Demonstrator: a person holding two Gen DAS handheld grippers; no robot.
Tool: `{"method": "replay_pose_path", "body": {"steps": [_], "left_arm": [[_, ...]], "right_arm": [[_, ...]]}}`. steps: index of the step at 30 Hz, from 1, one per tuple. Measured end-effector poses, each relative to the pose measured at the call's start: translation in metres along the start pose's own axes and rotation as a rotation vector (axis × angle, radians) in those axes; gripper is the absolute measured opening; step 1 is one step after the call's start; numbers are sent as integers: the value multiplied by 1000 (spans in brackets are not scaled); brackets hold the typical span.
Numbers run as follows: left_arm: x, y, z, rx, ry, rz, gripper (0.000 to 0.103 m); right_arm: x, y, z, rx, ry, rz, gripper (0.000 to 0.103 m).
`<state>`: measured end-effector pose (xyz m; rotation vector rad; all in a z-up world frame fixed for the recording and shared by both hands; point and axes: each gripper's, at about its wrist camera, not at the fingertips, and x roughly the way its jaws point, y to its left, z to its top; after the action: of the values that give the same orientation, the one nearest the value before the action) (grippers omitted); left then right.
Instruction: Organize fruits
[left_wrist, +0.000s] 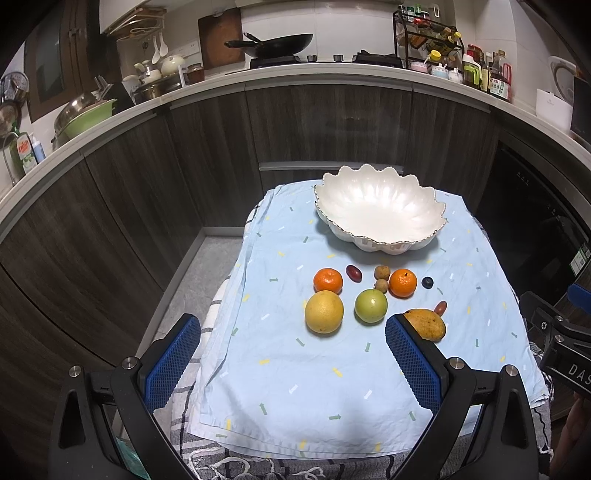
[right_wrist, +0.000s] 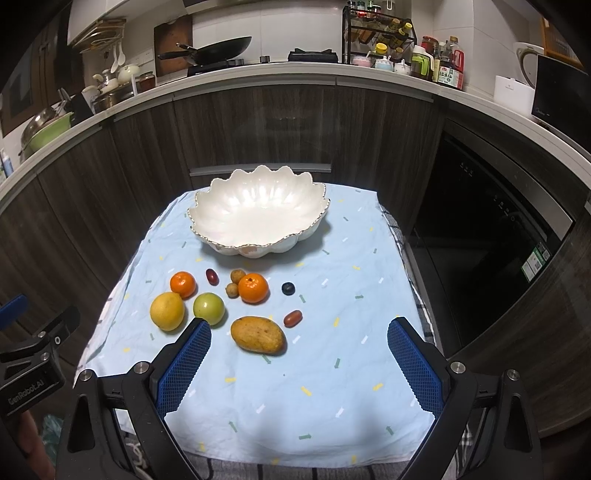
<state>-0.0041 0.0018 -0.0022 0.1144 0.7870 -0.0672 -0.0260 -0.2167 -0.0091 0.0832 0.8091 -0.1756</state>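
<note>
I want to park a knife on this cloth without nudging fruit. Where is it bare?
Bare: the near half of the cloth, below the mango; the right strip past the blueberry; and left of the bowl. Crowded: the fruit cluster between the bowl and mango, from the grapefruit to the blueberry. The bowl is empty.

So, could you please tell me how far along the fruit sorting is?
Nothing looks done: the white scalloped bowl is empty. Nothing is in hand; the left tool and right tool hover open. All remains on the blue cloth: mango, green apple, yellow citrus, tangerines and small fruits.
</note>
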Motion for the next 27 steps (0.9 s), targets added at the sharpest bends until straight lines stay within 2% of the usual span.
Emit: {"method": "replay_pose_path", "body": {"steps": [27], "left_arm": [[8,1,-2,9,7,0,102]], "right_arm": [[11,-3,2,0,10,-1,98]]}}
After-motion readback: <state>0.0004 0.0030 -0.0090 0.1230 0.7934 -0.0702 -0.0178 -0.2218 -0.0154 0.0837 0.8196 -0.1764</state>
